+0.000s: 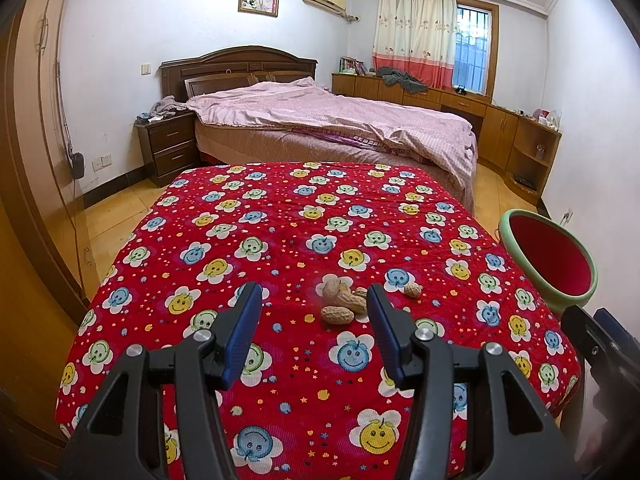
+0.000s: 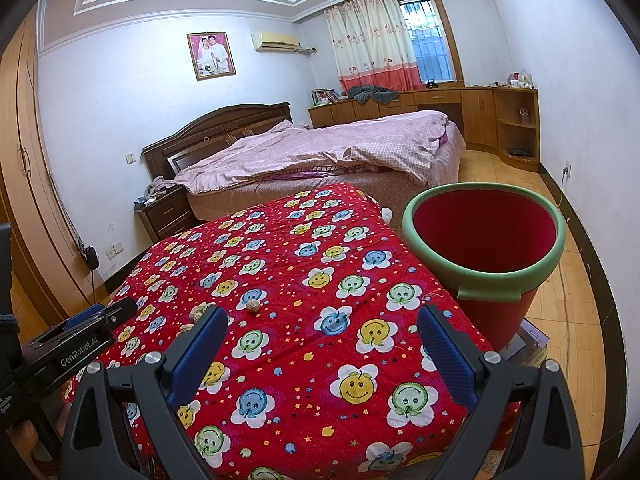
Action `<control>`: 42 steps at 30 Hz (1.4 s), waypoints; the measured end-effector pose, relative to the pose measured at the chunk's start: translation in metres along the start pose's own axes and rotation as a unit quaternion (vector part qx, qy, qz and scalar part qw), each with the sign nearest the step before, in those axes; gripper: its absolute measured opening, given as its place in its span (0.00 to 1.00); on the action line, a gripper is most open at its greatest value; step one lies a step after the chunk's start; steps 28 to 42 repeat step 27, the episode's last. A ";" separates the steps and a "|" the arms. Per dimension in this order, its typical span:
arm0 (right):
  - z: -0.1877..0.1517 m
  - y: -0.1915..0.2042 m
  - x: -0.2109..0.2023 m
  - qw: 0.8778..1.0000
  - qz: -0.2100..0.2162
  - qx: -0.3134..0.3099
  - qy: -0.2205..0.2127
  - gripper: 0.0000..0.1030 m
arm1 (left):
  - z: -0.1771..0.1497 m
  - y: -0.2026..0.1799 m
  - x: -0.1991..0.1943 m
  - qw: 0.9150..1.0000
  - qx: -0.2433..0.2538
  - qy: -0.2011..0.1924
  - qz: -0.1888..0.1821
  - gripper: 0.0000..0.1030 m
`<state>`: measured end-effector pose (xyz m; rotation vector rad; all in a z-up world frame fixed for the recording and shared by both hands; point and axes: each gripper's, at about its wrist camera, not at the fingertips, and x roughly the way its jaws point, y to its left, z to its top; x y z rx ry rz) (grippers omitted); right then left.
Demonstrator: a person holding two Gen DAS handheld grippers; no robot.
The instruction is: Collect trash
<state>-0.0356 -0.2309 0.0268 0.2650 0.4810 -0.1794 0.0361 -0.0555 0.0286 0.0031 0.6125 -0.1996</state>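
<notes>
Several peanut shells [image 1: 340,300] lie in a small heap on the red smiley-flower cloth [image 1: 280,224] that covers the table. My left gripper [image 1: 314,292] stands open just before them, with the heap near its right fingertip and neither pad touching it. One more shell [image 1: 413,289] lies right of that finger. A red bin with a green rim [image 2: 484,240] stands at the table's right edge. My right gripper [image 2: 320,316] is open over bare cloth, left of the bin, with nothing between its fingers. In the right wrist view the shells [image 2: 253,306] lie ahead to the left, next to the left gripper [image 2: 116,314].
A bed with a pink quilt [image 1: 328,120] stands behind the table, and a dark nightstand [image 1: 168,148] to its left. A wooden wardrobe [image 1: 28,184] runs along the left wall. Low cabinets [image 2: 480,112] line the far right wall. The bin rests on a flat box [image 2: 528,340].
</notes>
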 end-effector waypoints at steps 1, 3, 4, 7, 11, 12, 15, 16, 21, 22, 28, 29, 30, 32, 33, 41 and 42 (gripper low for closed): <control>0.000 0.000 0.000 1.000 0.000 0.000 0.000 0.95 | 0.001 0.000 0.000 1.000 -0.001 0.000 0.000 0.53; -0.001 0.000 0.000 1.000 -0.001 0.000 -0.002 0.95 | 0.001 0.001 0.000 1.000 -0.001 -0.001 -0.001 0.53; -0.002 0.001 0.000 1.000 -0.001 0.001 -0.003 0.95 | 0.001 0.001 0.000 1.000 -0.002 -0.002 -0.001 0.53; -0.004 0.003 -0.002 1.000 -0.001 0.002 -0.007 0.95 | 0.002 0.001 -0.003 1.000 -0.002 -0.005 0.001 0.53; -0.004 0.003 -0.002 1.000 0.000 0.003 -0.008 0.95 | 0.003 0.001 -0.004 1.000 -0.002 -0.007 0.002 0.53; -0.003 0.003 -0.002 1.000 -0.001 0.002 -0.007 0.95 | 0.003 0.001 -0.004 1.000 -0.002 -0.007 0.003 0.53; -0.004 0.003 -0.003 1.000 0.000 0.003 -0.007 0.95 | 0.003 0.001 -0.005 1.000 -0.002 -0.007 0.003 0.53; -0.003 0.003 -0.003 1.000 -0.001 0.003 -0.007 0.95 | 0.003 0.001 -0.005 1.000 -0.002 -0.007 0.002 0.53; -0.003 0.002 -0.003 1.000 0.000 0.003 -0.007 0.95 | 0.003 0.000 -0.006 1.000 -0.003 -0.008 0.003 0.53; -0.003 0.003 -0.003 1.000 0.000 0.003 -0.006 0.95 | 0.003 0.000 -0.005 1.000 -0.003 -0.008 0.003 0.53; -0.003 0.003 -0.003 1.000 0.000 0.002 -0.007 0.95 | 0.003 0.000 -0.005 1.000 -0.003 -0.007 0.004 0.53; -0.003 0.003 -0.003 1.000 0.000 0.002 -0.007 0.95 | 0.003 0.000 -0.005 1.000 -0.003 -0.007 0.004 0.53; -0.003 0.003 -0.003 1.000 0.000 0.002 -0.007 0.95 | 0.003 0.000 -0.005 1.000 -0.003 -0.007 0.004 0.53; -0.003 0.003 -0.003 1.000 0.000 0.002 -0.007 0.95 | 0.003 0.000 -0.005 1.000 -0.003 -0.007 0.004 0.53; -0.003 0.003 -0.003 1.000 0.000 0.002 -0.007 0.95 | 0.003 0.000 -0.005 1.000 -0.003 -0.007 0.004 0.53; -0.003 0.003 -0.003 1.000 0.000 0.002 -0.007 0.95 | 0.003 0.000 -0.005 1.000 -0.003 -0.007 0.004 0.53; -0.003 0.003 -0.003 1.000 0.000 0.002 -0.007 0.95 | 0.003 0.000 -0.005 1.000 -0.003 -0.007 0.004 0.53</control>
